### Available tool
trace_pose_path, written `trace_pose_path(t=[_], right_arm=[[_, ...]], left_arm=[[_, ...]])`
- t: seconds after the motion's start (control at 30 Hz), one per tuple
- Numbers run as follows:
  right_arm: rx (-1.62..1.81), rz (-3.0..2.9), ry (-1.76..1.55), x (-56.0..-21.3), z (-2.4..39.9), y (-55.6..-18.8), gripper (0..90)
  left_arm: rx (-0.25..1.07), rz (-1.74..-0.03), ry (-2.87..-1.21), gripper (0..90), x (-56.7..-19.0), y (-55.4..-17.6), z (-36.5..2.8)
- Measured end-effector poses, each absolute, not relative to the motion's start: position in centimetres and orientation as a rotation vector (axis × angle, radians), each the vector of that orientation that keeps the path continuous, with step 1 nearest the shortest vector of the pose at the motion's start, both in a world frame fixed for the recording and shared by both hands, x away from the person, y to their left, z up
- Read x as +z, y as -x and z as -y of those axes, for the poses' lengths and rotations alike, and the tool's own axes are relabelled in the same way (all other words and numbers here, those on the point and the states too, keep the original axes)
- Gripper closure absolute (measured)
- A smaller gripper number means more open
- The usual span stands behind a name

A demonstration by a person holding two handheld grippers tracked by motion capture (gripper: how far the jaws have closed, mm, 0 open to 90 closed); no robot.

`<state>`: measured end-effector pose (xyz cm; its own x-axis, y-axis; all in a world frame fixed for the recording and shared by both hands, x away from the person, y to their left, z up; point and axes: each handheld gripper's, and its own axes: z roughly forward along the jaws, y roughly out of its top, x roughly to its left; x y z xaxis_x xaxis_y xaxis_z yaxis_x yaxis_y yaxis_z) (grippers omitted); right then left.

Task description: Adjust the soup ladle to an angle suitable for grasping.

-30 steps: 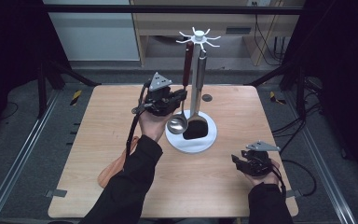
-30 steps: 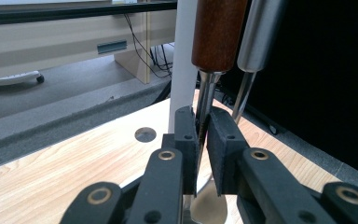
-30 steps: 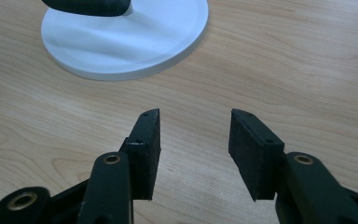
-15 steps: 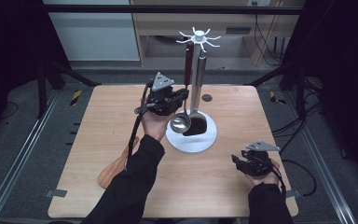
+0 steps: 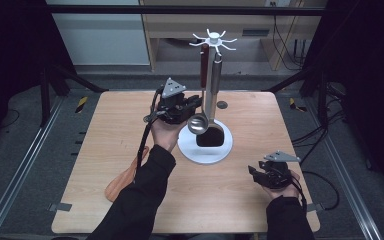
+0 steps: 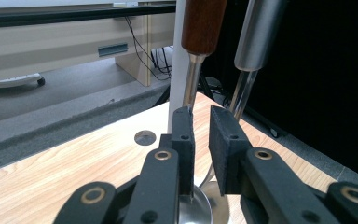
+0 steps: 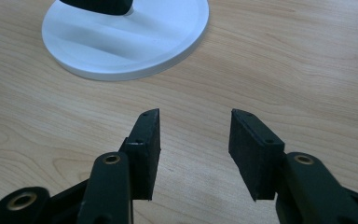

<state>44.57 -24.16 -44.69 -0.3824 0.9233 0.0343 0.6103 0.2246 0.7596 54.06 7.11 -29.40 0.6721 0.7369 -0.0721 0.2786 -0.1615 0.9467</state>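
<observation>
Jaws of your left gripper (image 6: 200, 135) stand slightly parted around the thin shaft of the ladle (image 5: 198, 123), not yet clamped on it. Ahead and above hang its wooden handle and a steel one beside it, on the rack (image 5: 213, 40). Next, judge your squeeze, then lift. Your right gripper (image 7: 193, 149) rests released, nothing between.

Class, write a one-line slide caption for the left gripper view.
Left gripper with jaws slightly apart at the ladle's thin shaft, beside a steel-handled utensil.

utensil stand (image 5: 206, 148) mid-table, bare wood around
</observation>
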Motion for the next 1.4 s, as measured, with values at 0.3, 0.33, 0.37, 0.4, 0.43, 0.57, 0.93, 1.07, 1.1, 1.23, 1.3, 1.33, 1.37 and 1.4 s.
trace_pose_path(t=[0.3, 0.33, 0.37, 0.4, 0.43, 0.57, 0.93, 1.07, 1.1, 1.23, 1.3, 1.33, 1.37, 1.4], right_arm=[[0.986, -2.074, -1.416, -44.7, 24.1, -44.6, 53.6], [0.985, -2.074, -1.417, -44.7, 24.1, -44.6, 53.6], [0.980, -2.071, -1.412, -44.7, 24.1, -44.6, 53.6], [0.977, -2.072, -1.410, -44.7, 24.1, -44.6, 53.6], [0.976, -2.072, -1.410, -44.8, 24.1, -44.6, 53.5], [0.978, -2.068, -1.409, -44.8, 24.2, -44.6, 53.5], [0.967, -2.065, -1.408, -44.8, 24.2, -44.5, 53.4], [0.968, -2.068, -1.403, -44.9, 24.2, -44.5, 53.4], [0.968, -2.069, -1.407, -44.9, 24.2, -44.5, 53.4], [0.971, -2.063, -1.406, -44.8, 24.2, -44.5, 53.3], [0.974, -2.059, -1.408, -44.8, 24.2, -44.4, 53.2], [0.975, -2.059, -1.404, -44.8, 24.3, -44.4, 53.1], [0.977, -2.058, -1.401, -44.8, 24.3, -44.4, 52.8], [0.980, -2.056, -1.402, -44.8, 24.2, -44.4, 52.6]], left_arm=[[0.473, -0.823, -1.766, 72.7, -30.3, -53.6, -9.1], [0.469, -0.826, -1.774, 71.3, -30.5, -53.6, -9.4], [0.468, -0.830, -1.776, 70.2, -30.6, -53.5, -9.8], [0.473, -0.834, -1.782, 69.2, -30.8, -53.4, -10.2], [0.474, -0.839, -1.786, 67.7, -31.0, -53.4, -10.6], [0.502, -0.854, -1.809, 62.8, -31.7, -52.9, -12.3], [0.532, -0.916, -1.887, 54.5, -33.9, -51.2, -17.0], [0.528, -0.960, -1.903, 53.9, -34.9, -50.7, -18.7], [0.529, -0.968, -1.910, 53.8, -35.1, -50.6, -19.1], [0.549, -0.990, -1.945, 52.8, -36.0, -49.9, -20.4], [0.561, -1.002, -1.954, 52.4, -36.5, -49.5, -21.0], [0.562, -1.007, -1.957, 52.2, -36.7, -49.3, -21.2], [0.566, -1.011, -1.962, 52.0, -36.9, -49.2, -21.5], [0.567, -1.017, -1.963, 51.8, -37.1, -49.0, -21.7]])
